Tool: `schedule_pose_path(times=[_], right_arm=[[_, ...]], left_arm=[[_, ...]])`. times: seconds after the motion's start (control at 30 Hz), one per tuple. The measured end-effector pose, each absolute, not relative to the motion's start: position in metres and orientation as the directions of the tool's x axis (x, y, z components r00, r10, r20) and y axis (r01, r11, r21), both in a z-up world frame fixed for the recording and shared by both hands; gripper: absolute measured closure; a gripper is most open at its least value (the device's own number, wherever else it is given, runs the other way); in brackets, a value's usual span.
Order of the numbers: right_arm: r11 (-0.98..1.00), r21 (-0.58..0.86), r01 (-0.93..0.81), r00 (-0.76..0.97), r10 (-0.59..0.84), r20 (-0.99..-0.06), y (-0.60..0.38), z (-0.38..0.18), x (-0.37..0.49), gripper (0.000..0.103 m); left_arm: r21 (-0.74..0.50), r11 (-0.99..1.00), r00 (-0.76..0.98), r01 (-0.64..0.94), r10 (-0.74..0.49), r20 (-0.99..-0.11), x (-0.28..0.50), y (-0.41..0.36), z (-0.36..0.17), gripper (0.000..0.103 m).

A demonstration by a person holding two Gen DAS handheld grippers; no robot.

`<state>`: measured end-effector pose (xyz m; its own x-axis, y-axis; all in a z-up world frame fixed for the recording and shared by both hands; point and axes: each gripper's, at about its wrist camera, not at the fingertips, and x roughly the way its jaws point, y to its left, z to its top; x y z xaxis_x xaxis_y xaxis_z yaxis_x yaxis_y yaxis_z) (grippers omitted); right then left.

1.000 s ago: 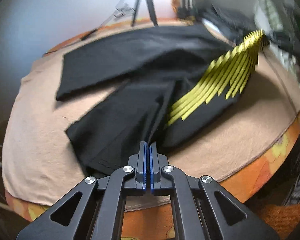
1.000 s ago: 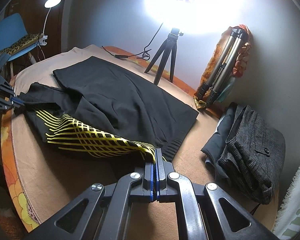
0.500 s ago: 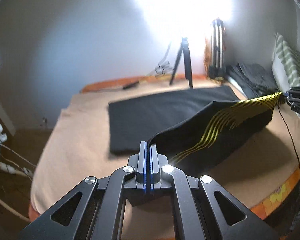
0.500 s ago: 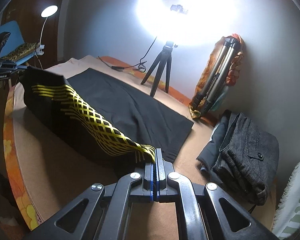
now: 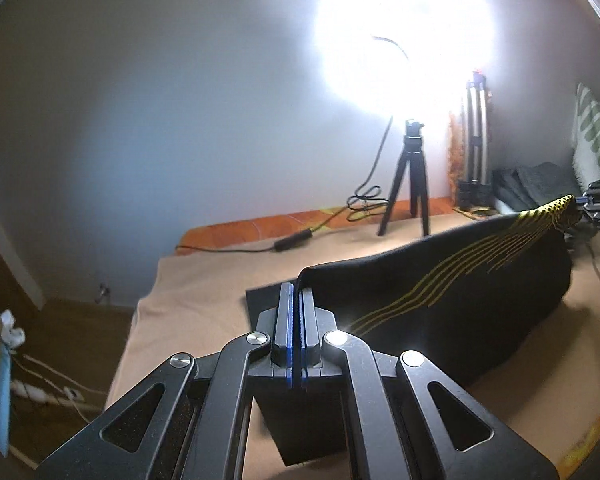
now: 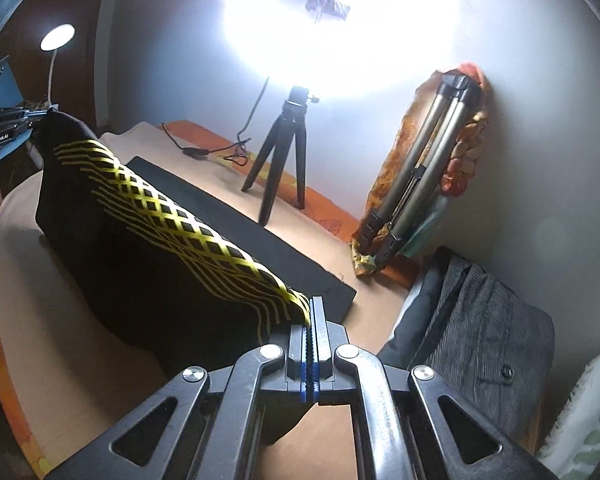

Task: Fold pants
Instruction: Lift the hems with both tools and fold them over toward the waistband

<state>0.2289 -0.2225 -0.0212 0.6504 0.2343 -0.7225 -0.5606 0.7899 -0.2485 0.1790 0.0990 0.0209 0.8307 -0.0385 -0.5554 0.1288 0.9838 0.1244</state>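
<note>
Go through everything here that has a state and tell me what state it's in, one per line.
Left tool: shut on the pants' edge.
Right tool: shut on the yellow-striped edge.
Pants: top part lifted and stretched between both tools, lower part flat on the bed.
Light: on, glaring.
Desk lamp: on.
Small tripod: standing, legs spread.
Large tripod: folded, leaning on the wall.
Grey garment: folded, lying aside.

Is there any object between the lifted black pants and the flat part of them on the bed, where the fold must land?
Nothing visible: the black pants with yellow stripes hang over their bare flat part.
</note>
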Motion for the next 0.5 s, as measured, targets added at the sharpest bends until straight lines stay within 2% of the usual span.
schedule_pose_path(times=[0.2, 0.5], right_arm=[[0.783, -0.226, -0.58, 0.593, 0.214, -0.776, -0.22, -0.044, 0.286, 0.103], [0.78, -0.152, -0.607, 0.464, 0.193, -0.865, -0.21, -0.104, 0.357, 0.103]], left_arm=[[0.146, 0.982, 0.816, 0.121, -0.015, -0.578, 0.225, 0.099, 0.003, 0.102], [0.124, 0.986, 0.735, 0.115, -0.001, -0.678, 0.281, 0.101, -0.047, 0.102]])
